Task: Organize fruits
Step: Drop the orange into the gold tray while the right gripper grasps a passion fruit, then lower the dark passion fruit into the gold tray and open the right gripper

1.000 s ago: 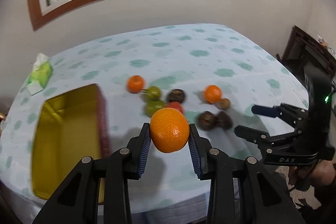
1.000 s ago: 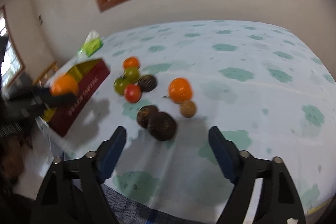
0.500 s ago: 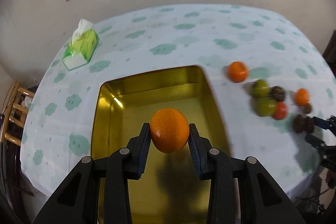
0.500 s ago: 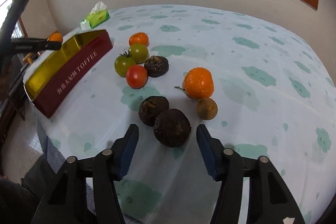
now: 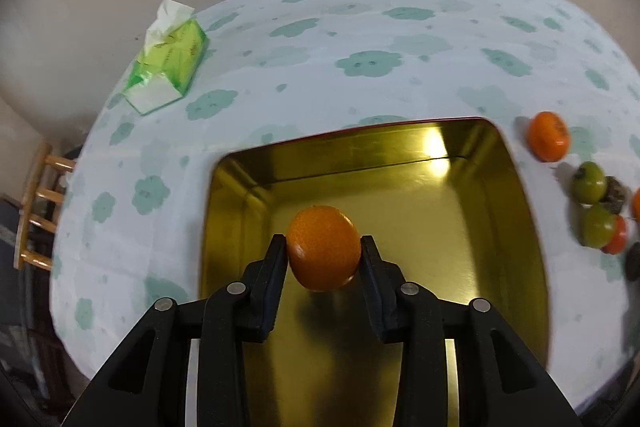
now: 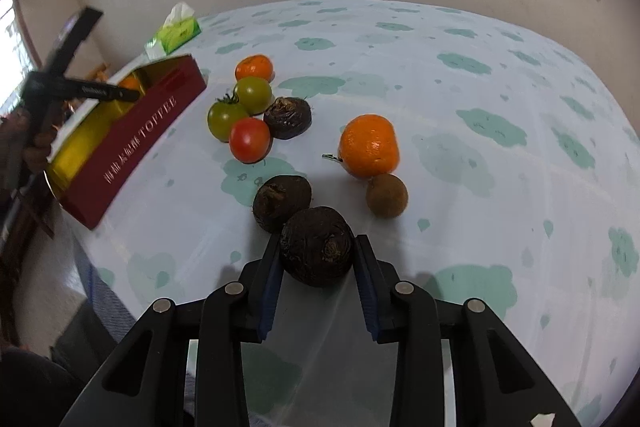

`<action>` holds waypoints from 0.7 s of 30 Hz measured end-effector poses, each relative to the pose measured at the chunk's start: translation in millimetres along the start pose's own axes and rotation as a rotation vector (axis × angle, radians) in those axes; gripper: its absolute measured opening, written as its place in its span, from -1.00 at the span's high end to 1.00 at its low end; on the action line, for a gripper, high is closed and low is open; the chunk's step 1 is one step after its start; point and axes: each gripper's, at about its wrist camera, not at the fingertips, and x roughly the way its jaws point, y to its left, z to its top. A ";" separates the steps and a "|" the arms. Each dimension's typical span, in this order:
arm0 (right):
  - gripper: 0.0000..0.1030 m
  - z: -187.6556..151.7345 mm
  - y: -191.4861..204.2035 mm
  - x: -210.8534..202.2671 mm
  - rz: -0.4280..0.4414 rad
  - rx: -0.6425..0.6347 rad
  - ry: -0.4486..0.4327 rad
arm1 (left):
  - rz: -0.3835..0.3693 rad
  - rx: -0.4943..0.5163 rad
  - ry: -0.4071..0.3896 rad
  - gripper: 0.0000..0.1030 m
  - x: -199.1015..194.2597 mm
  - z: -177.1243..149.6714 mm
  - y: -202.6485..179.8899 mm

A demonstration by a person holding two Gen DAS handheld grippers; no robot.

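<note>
My left gripper [image 5: 323, 251] is shut on an orange [image 5: 324, 247] and holds it over the inside of the gold-lined red tin [image 5: 420, 187], which holds nothing else that I see. My right gripper [image 6: 316, 253] is shut on a dark brown round fruit [image 6: 316, 251] at the near table edge. On the cloth lie another dark fruit [image 6: 281, 201], a small brown fruit [image 6: 386, 201], a large orange [image 6: 369, 146], a red tomato [image 6: 250, 140], two green tomatoes [image 6: 252, 95], a third dark fruit [image 6: 288, 117] and a small orange [image 6: 254, 68]. The tin [image 6: 128, 155] stands at the left.
A green tissue pack [image 5: 170, 59] lies at the table's far left corner, also in the right wrist view [image 6: 174, 35]. A wooden chair [image 5: 38, 203] stands beyond the left table edge. The wall and window frame lie behind the table.
My left gripper has carried the orange left from the fruit cluster to over the tin and lower into it. My right gripper has moved in and closed on the nearest dark fruit.
</note>
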 end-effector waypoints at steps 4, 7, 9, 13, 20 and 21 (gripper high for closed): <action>0.38 -0.2 -0.4 -15.8 0.005 0.025 -0.023 | 0.033 -0.021 -0.028 -0.16 -1.8 -1.4 7.0; 0.38 3.7 2.0 -28.7 0.022 0.038 -0.045 | 0.032 -0.052 -0.055 -0.17 -11.8 -7.8 13.0; 0.38 9.3 6.7 -35.7 0.041 0.039 -0.060 | 0.010 -0.089 -0.078 -0.17 -23.6 -15.5 16.9; 0.38 28.8 29.2 -48.8 0.093 0.008 -0.103 | 0.018 -0.120 -0.129 -0.27 -47.8 -32.1 17.0; 0.38 69.6 88.2 -50.9 0.204 -0.094 -0.138 | 0.039 -0.193 -0.229 -0.47 -91.4 -66.2 28.1; 0.38 77.1 99.0 -48.5 0.225 -0.110 -0.139 | 0.036 -0.219 -0.247 -0.48 -97.8 -73.2 33.4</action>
